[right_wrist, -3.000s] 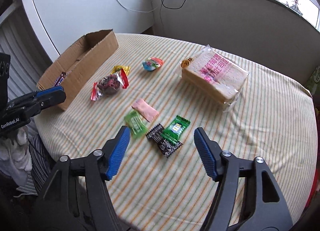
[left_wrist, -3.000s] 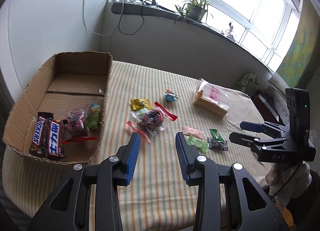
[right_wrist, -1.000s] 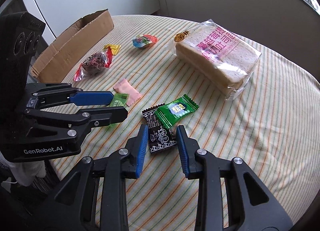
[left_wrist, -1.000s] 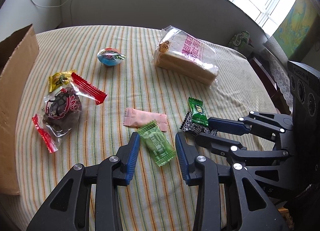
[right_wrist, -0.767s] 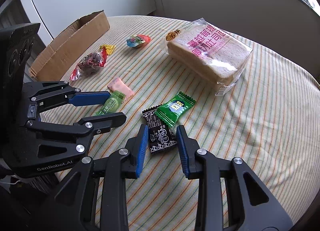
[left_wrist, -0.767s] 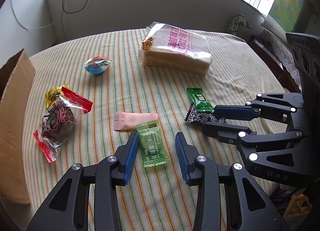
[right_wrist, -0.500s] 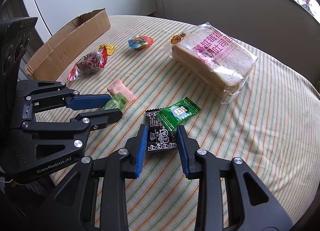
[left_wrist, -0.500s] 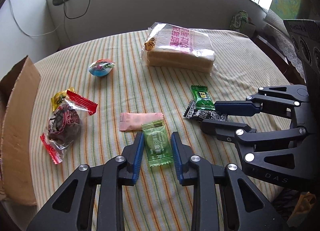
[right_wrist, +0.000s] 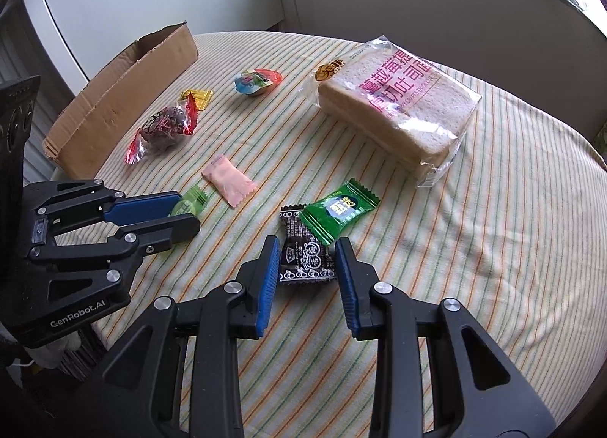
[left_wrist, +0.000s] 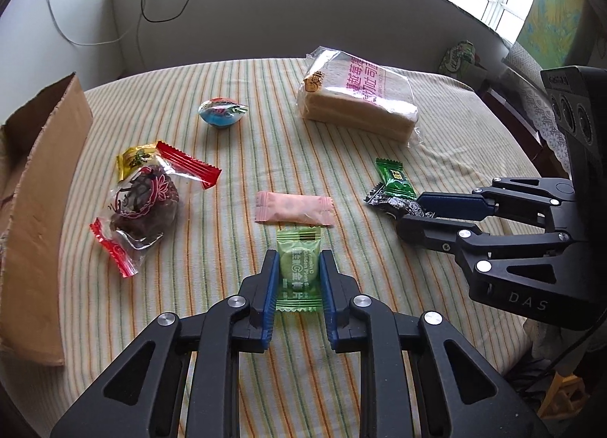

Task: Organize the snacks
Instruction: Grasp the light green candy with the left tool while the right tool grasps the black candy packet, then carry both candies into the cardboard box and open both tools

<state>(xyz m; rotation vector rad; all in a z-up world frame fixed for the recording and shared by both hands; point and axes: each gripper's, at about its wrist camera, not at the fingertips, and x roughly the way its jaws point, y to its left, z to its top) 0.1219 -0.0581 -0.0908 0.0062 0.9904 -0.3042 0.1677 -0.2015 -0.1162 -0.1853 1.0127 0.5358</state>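
1. Left wrist view: my left gripper (left_wrist: 296,278) is clamped on the light green candy (left_wrist: 297,271), a flat, glossy, see-through wrapper with crimped ends. The ribbed blue pads (left_wrist: 270,286) press on both of its long sides.
2. It lies on the striped tablecloth (left_wrist: 242,142), a soft woven fabric with thin orange and green lines.
3. Just beyond it lies a matte pink packet (left_wrist: 294,208), rectangular and flat.
4. To the left lies a crinkly clear bag of dark dried fruit (left_wrist: 142,202) with red ends, partly over a yellow candy (left_wrist: 134,159). Farther back sits a round jelly cup (left_wrist: 221,116).
5. A plastic-wrapped loaf of sliced bread (left_wrist: 358,96) lies at the back. The rough cardboard box (left_wrist: 41,187) stands at the left edge.
6. My right gripper (left_wrist: 411,216) reaches in from the right, at the black candy (left_wrist: 390,202) under a dark green candy (left_wrist: 394,178).
7. Right wrist view: my right gripper (right_wrist: 306,263) straddles the black candy (right_wrist: 306,257), a shiny printed wrapper. Its blue pads (right_wrist: 270,278) sit close on both sides, but I cannot tell whether they press on it.
8. The dark green candy (right_wrist: 339,212) overlaps the black one's far end.
9. At the left, my left gripper (right_wrist: 182,212) pinches the light green candy (right_wrist: 189,200).
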